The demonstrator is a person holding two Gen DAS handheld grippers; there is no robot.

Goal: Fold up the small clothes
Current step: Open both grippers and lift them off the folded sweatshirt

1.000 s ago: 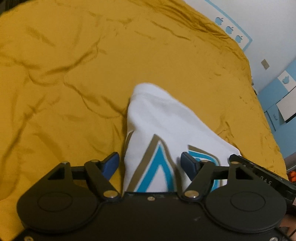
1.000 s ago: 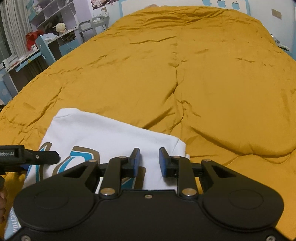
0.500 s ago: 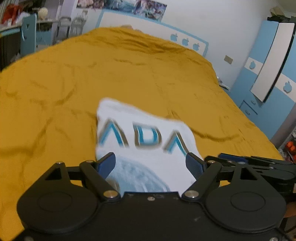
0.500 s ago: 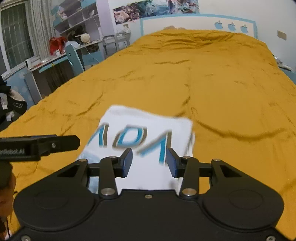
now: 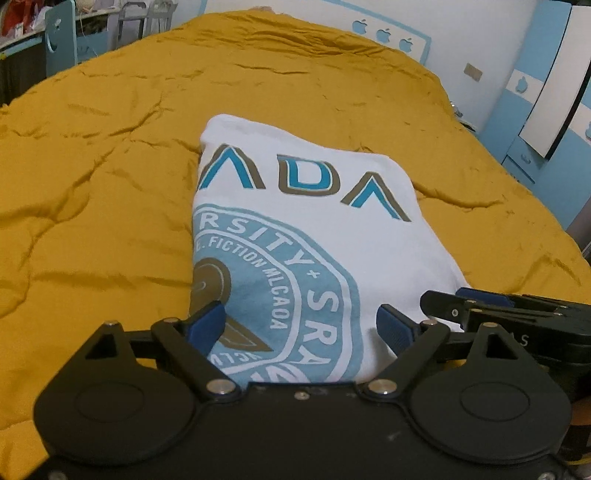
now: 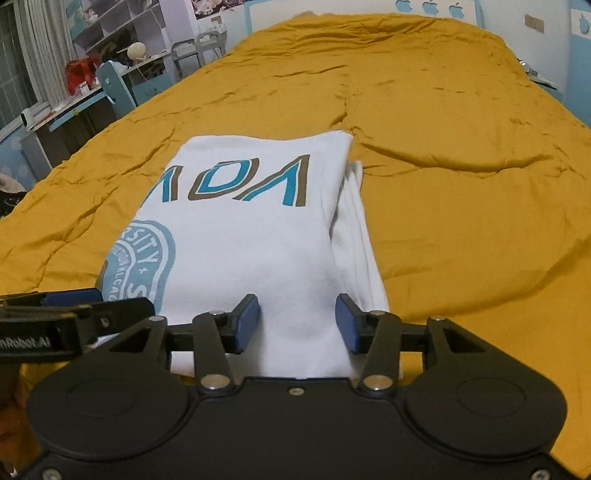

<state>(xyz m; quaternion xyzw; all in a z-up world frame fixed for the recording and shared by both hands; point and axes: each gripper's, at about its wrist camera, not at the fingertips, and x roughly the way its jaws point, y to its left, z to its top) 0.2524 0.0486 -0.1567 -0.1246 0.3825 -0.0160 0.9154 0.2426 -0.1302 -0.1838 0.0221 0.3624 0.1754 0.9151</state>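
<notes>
A folded white T-shirt (image 5: pixel 325 236) (image 6: pixel 251 236) with blue and brown letters and a round light-blue emblem lies flat on the mustard-yellow bedspread (image 5: pixel 92 177) (image 6: pixel 461 184). My left gripper (image 5: pixel 301 325) hovers over its near edge, jaws wide and still opening, pads clear of the cloth. Over the shirt's near right part my right gripper (image 6: pixel 297 321) has its jaws opening too, with nothing pinched between them. Each gripper shows at the edge of the other's view: the right gripper (image 5: pixel 509 317) and the left gripper (image 6: pixel 74 310).
The bedspread covers a large bed with wide wrinkled room beyond the shirt. A desk with a blue chair (image 6: pixel 118 88) and shelves stand along the left side. A blue and white wardrobe (image 5: pixel 546 85) is at the right, the white headboard wall (image 5: pixel 388 33) behind.
Both grippers have drawn back toward the near edge of the shirt and let go of it, jaws widening. The shirt now lies flat and folded with its print facing up.
</notes>
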